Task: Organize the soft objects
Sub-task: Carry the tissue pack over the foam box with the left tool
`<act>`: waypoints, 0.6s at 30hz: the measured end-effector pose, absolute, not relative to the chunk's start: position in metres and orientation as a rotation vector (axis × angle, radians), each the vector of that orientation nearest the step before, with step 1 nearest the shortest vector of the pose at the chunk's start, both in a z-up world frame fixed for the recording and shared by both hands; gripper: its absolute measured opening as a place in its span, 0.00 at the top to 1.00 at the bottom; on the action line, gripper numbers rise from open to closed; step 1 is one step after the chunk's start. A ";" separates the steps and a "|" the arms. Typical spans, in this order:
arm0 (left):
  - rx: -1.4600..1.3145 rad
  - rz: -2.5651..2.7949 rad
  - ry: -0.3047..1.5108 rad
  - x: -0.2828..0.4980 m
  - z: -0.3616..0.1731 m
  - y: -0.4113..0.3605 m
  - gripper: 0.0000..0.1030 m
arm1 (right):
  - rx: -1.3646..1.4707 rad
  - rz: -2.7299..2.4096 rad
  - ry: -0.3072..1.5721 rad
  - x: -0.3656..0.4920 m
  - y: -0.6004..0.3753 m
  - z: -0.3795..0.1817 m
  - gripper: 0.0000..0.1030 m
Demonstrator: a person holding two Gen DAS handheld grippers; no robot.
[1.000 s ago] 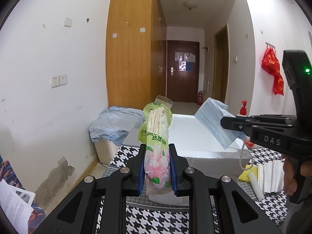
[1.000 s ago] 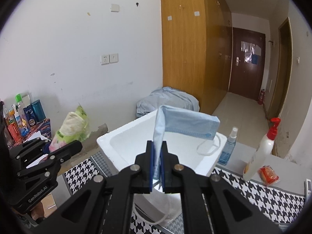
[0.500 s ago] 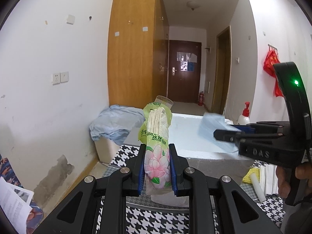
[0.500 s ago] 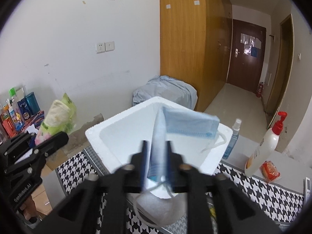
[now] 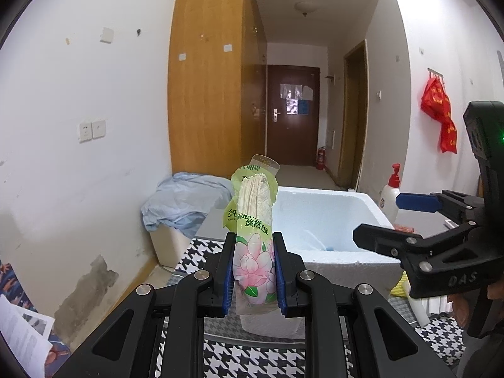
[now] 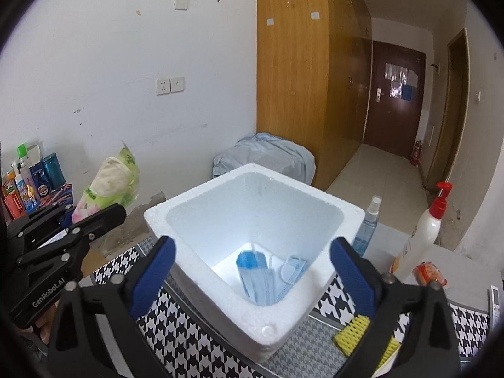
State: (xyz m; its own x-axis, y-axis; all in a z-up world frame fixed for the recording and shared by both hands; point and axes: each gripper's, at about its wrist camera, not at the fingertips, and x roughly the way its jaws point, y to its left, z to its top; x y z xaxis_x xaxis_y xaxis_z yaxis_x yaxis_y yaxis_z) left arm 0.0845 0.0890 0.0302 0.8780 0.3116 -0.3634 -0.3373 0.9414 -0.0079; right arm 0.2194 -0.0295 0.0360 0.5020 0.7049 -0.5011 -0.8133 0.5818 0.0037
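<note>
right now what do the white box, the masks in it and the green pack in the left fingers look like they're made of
White box: expanded foam, probably polystyrene; matte, with a grainy beaded rim and thick walls.
Masks: thin pleated blue fabric, likely nonwoven; they lie limp and creased on the box floor.
Green pack: glossy printed plastic film over what look like stacked cream tissues or cloths; the film wrinkles and shines where the left gripper squeezes it.

Two face masks (image 6: 264, 278), one foam box (image 6: 220, 283), one tissue pack (image 5: 253, 242), two bottles (image 6: 419, 236)

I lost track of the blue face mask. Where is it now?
In the right wrist view, the blue face mask lies at the bottom of the white foam box, beside a paler mask, below the open right gripper.
</note>
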 end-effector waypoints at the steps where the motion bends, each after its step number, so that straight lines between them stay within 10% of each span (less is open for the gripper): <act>1: -0.068 0.332 0.366 0.085 0.031 0.089 0.78 | -0.247 0.927 0.479 0.218 -0.031 0.036 0.01; 18: -0.033 0.256 0.369 0.108 0.043 0.084 0.78 | -0.217 0.882 0.459 0.211 -0.061 0.042 0.00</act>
State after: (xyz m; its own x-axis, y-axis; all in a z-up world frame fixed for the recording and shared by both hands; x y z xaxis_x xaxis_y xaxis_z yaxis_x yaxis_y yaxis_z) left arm 0.1079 0.0844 0.0425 0.9007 0.2415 -0.3611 -0.2533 0.9673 0.0150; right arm 0.2109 -0.0607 0.0422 0.5474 0.6916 -0.4711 -0.7828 0.6222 0.0039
